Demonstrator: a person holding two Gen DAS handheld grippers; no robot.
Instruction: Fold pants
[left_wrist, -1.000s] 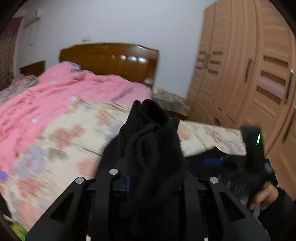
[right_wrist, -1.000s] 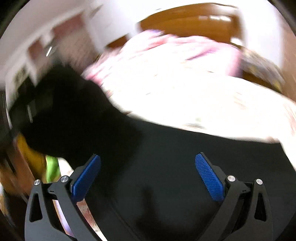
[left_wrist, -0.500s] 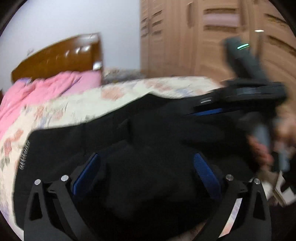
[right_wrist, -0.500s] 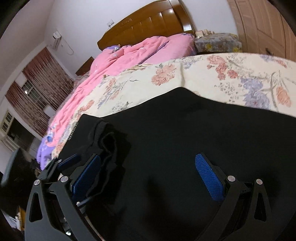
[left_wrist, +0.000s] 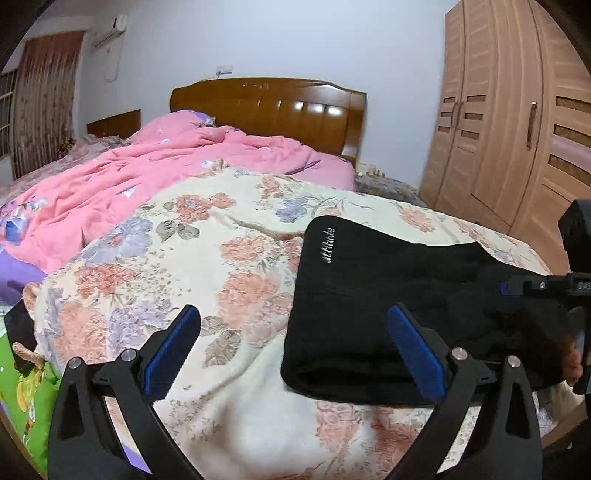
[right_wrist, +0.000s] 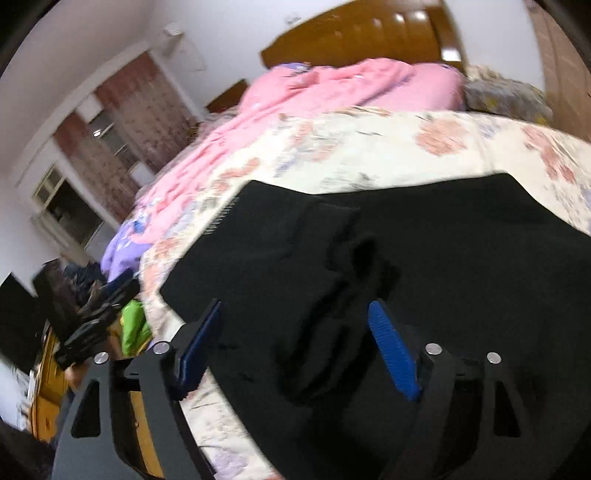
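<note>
The black pants (left_wrist: 388, 280) lie folded on the floral bedspread (left_wrist: 207, 251), with white lettering near their far left corner. My left gripper (left_wrist: 293, 341) is open and empty, just left of the pants' near edge. The right gripper shows at the right edge of the left wrist view (left_wrist: 546, 286), over the pants. In the right wrist view my right gripper (right_wrist: 295, 332) is open, its jaws either side of a bunched ridge of the black pants (right_wrist: 424, 251).
A pink quilt (left_wrist: 147, 166) covers the far half of the bed, below a wooden headboard (left_wrist: 269, 107). A wooden wardrobe (left_wrist: 517, 122) stands on the right. Green fabric (left_wrist: 22, 391) and dark items sit off the bed's near left corner.
My left gripper let go of the bunched pants and pulled back left, and is now open and empty. The pants went from hanging to lying folded on the bed. My right gripper narrowed a little.
</note>
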